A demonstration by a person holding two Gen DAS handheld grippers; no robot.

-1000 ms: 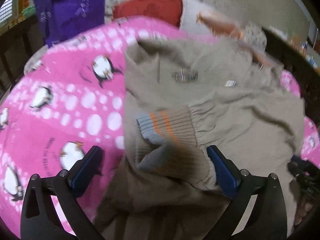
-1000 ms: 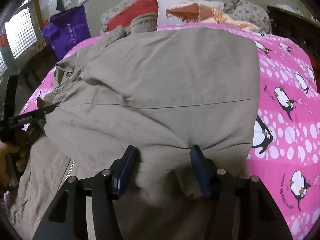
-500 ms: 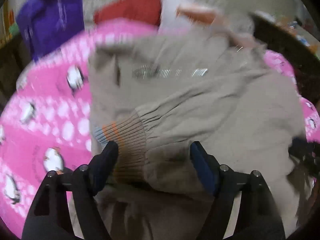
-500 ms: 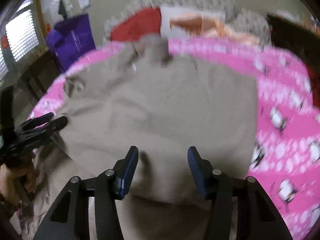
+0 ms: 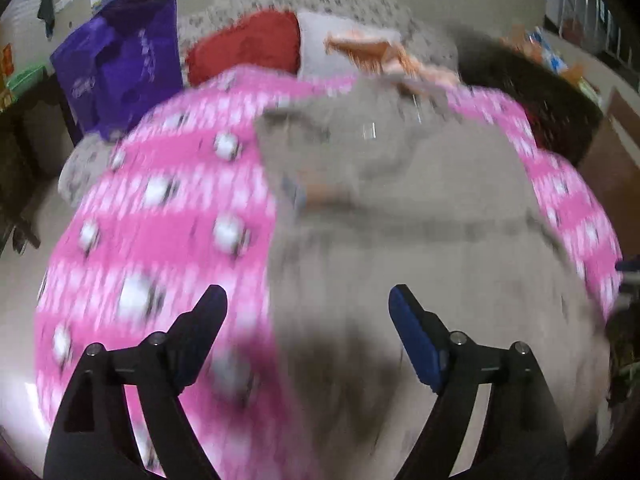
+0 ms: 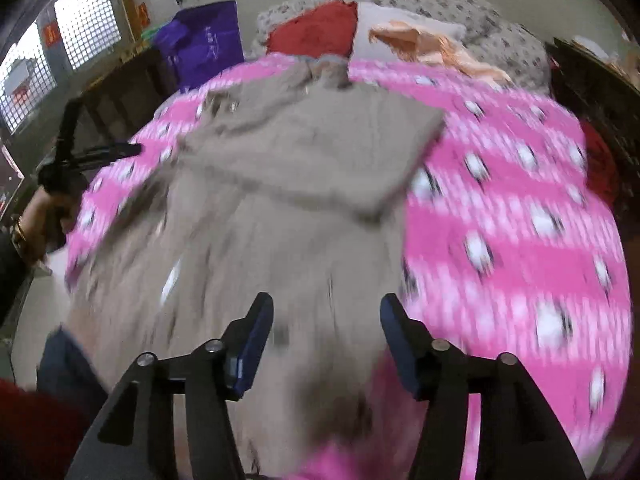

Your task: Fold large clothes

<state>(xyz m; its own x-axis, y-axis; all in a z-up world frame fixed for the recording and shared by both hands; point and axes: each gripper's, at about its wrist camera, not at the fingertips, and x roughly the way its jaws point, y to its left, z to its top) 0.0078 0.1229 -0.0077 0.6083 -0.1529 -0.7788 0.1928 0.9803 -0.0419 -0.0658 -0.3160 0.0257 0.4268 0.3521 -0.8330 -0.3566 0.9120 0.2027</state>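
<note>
A large beige jacket [image 5: 420, 232] lies on the pink penguin-print bedspread [image 5: 160, 216]; its ribbed cuff with orange and grey stripes [image 5: 316, 192] rests on top. In the right wrist view the jacket [image 6: 280, 208] has its upper part folded over the lower. My left gripper [image 5: 308, 308] is open and empty, raised above the jacket's left edge. My right gripper [image 6: 326, 312] is open and empty above the jacket's near end. The left gripper also shows in the right wrist view [image 6: 100, 152], held in a hand at the bed's left side. Both views are motion-blurred.
A red pillow [image 5: 248, 48], a white pillow [image 5: 320, 40] with an orange cloth [image 5: 384, 52] and a purple bag [image 5: 120, 60] are at the head of the bed. Dark furniture [image 5: 540, 100] stands to the right. A window [image 6: 60, 44] is at the left.
Both grippers have pulled back and up from the jacket. The left gripper had closed in around the sleeve cuff and now stands open, clear of it, with the cuff lying farther away.
</note>
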